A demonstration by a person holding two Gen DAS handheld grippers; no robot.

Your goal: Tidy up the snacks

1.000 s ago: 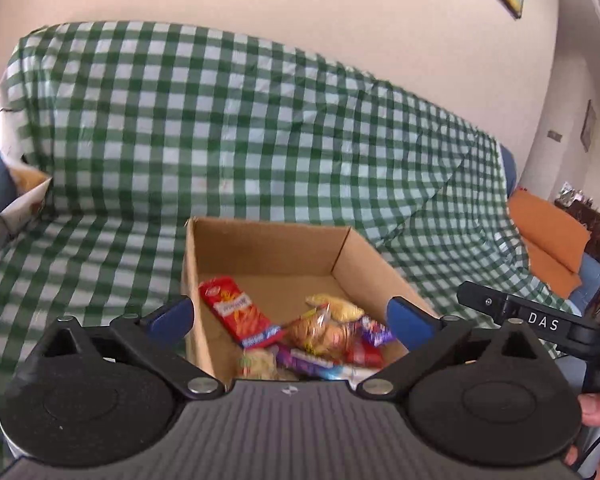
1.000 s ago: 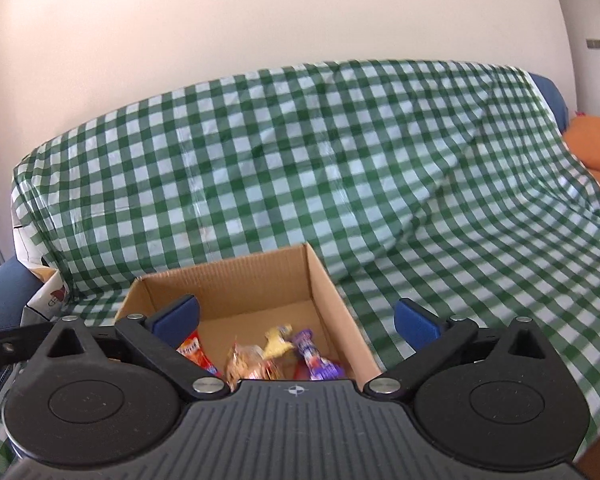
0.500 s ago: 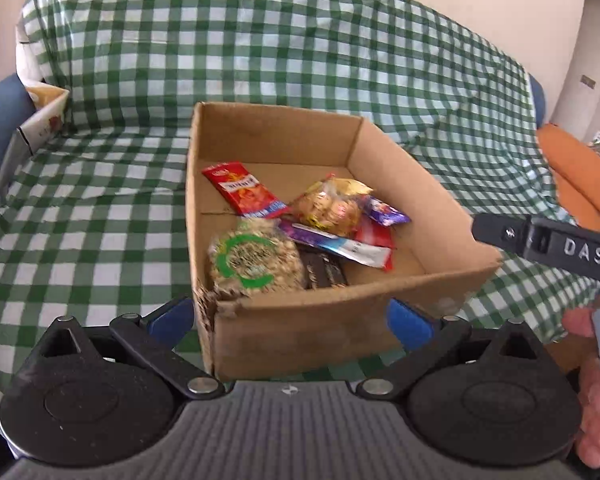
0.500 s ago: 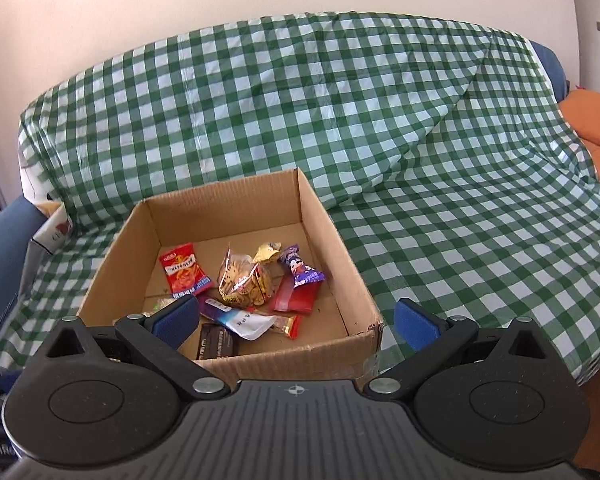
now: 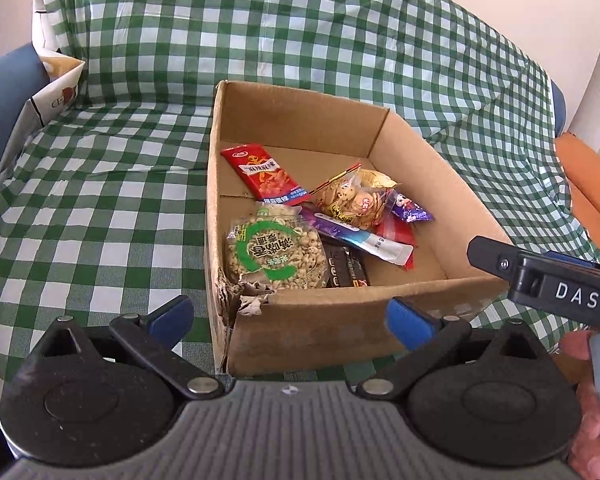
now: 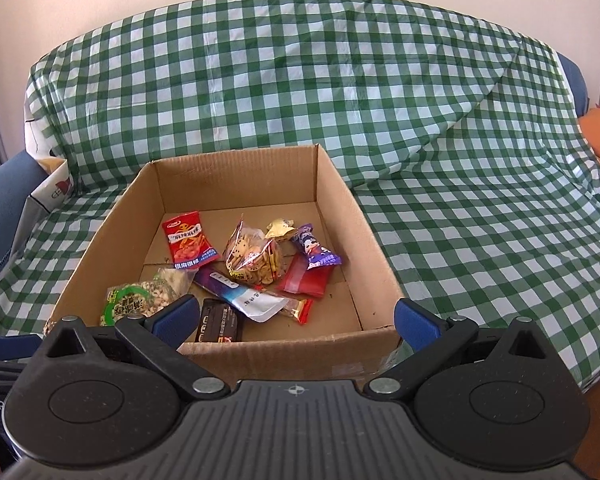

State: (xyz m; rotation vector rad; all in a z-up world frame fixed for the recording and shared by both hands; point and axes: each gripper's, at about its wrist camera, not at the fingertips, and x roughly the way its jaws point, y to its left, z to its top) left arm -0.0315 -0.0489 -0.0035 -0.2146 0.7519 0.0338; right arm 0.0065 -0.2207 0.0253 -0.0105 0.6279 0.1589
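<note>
An open cardboard box (image 5: 340, 324) (image 6: 340, 200) sits on a sofa covered by a green checked cloth (image 5: 100, 220). Inside lie several snacks: a red packet (image 5: 266, 174) (image 6: 189, 242), a clear bag of small biscuits (image 5: 352, 200) (image 6: 254, 258), a green-labelled bag of puffed snacks (image 5: 276, 254) (image 6: 138, 300), a purple candy (image 5: 410, 210) (image 6: 314, 252), a purple-white sachet (image 5: 360, 238) (image 6: 240, 294) and a dark bar (image 5: 346, 268) (image 6: 220, 326). My left gripper (image 5: 290, 316) is open in front of the box's near wall. My right gripper (image 6: 296, 318) is open above the near wall.
The box's near left corner (image 5: 240, 300) is torn. The right gripper's body marked DAS (image 5: 548, 284) and a hand (image 5: 588, 420) show at the left view's right edge. An orange cushion (image 5: 588, 184) lies far right. A patterned cloth edge (image 5: 56, 84) is at the left.
Both grippers have risen and tilted down over the last second, so the box's inside and its snacks now show fully. Both stay open and hold nothing.
</note>
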